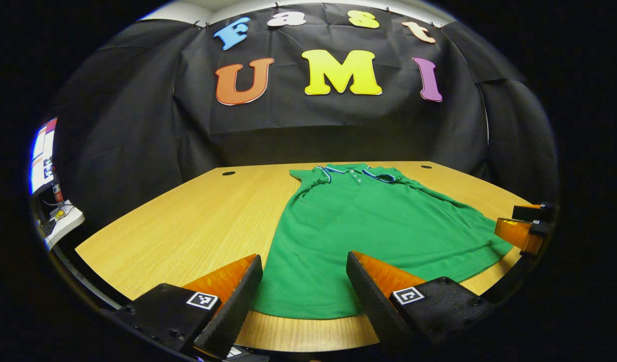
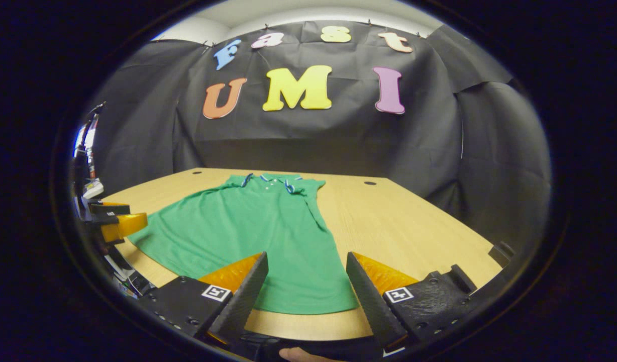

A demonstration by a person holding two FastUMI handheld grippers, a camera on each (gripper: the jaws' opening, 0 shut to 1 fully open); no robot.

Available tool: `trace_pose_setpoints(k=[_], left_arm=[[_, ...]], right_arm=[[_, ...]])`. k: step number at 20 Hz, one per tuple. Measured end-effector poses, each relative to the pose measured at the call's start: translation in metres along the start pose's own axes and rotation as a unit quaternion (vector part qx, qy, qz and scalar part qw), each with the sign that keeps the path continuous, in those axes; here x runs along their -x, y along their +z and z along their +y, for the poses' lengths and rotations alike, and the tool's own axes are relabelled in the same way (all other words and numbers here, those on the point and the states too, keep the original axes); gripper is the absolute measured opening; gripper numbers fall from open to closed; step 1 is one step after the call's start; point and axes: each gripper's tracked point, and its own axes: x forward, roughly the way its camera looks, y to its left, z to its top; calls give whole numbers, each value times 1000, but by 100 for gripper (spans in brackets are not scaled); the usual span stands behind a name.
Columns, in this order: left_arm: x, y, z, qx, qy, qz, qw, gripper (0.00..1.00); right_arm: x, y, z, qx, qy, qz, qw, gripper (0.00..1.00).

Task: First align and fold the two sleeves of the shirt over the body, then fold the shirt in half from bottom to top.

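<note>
Broad wooden table (image 1: 188, 221) across the middle and lower part of the left gripper view, pale grain running toward the black cloth wall at the top, with small dark holes near the far edge. Same table (image 2: 414, 221) in the right gripper view, bare boards to the right of centre. Green shirt (image 1: 369, 226) spread flat on it, centre to right of the left gripper view, collar at the far end toward the wall, hem at the near edge of the table, sleeves lying against the body, not yet folded bottom to top. In the right gripper view, shirt (image 2: 248, 226) left of centre, collar again far, hem near. Left gripper (image 1: 304, 286) at the bottom of its own view, fingers spread wide apart, nothing between them, poised over the near hem without visible contact. Right gripper (image 2: 306, 284) at the bottom of its own view, likewise spread and empty, above the hem's right corner. Right gripper seen again at the right edge of the left gripper view; left gripper at the left edge of the right gripper view, beside the shirt's corner. Fingertip of a hand (image 2: 296, 355) at the very bottom of the right gripper view.
</note>
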Motion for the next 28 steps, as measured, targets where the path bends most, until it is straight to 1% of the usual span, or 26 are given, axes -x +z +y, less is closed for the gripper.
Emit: trace_pose_setpoints(k=[3,4,6,8,9,10,11,12,13,14,15,16,17,18,19,20,21,22,23,24,25,26,28], left_arm=[[-4,-5,2,14,-4,-1,1000,100],[-6,-10,0,22,-6,6,1000,100],[-9,-21,-3,31,-8,18,999,100],[-6,-15,-2,29,-4,6,1000,100],[-7,-15,-5,25,-6,7,1000,100],[-9,-18,-4,21,-6,13,1000,100],[-11,-23,-3,23,-5,21,1000,100],[-9,-22,-2,22,-2,18,1000,100],[-10,-21,-3,21,-3,14,1000,100],[-11,-21,-1,23,1,16,1000,100],[-11,-23,3,23,6,15,1000,100],[-12,-22,4,22,11,17,1000,94],[-12,-24,3,22,11,19,1000,88],[-14,-22,-1,22,3,19,1000,77],[-15,-22,-2,25,1,20,999,72],[-15,-21,-2,34,-2,19,999,43],[-17,-21,-2,40,2,19,999,35],[-18,-20,-1,46,4,20,999,17],[-22,-19,-5,43,1,21,999,12],[-23,-18,-7,41,-1,21,999,9],[-24,-17,-6,42,0,22,999,9],[-25,-15,-6,44,0,21,999,8],[-25,-9,-5,45,4,19,999,8]], right_arm=[[-6,-12,-2,-15,2,19,1000,95],[-9,-17,-2,-15,2,27,1000,97],[-9,-16,-3,-21,3,19,1000,96],[-4,-13,-12,-23,-3,19,1000,97],[-3,-9,-12,-30,1,14,999,95],[-4,-12,-13,-30,-1,19,999,95],[-7,-24,-13,-23,1,38,999,94],[-8,-19,-13,-30,4,27,999,96],[-7,-17,-13,-33,1,28,999,98],[-8,-21,-12,-29,1,32,999,96],[-11,-19,-11,-28,0,27,999,97],[-10,-18,-7,-36,6,25,999,97],[-11,-19,-5,-43,9,26,999,94],[-10,-19,-6,-50,3,27,998,72],[-11,-19,-3,-51,8,26,998,63],[-11,-18,1,-51,17,28,998,46],[-12,-19,9,-46,28,28,998,33],[-13,-16,12,-42,35,25,998,14],[-14,-17,10,-37,38,27,998,9],[-13,-14,10,-38,44,29,998,4],[-14,-13,8,-42,47,32,997,4],[-15,-11,8,-43,49,35,997,1],[-15,-2,5,-39,50,29,998,0]])
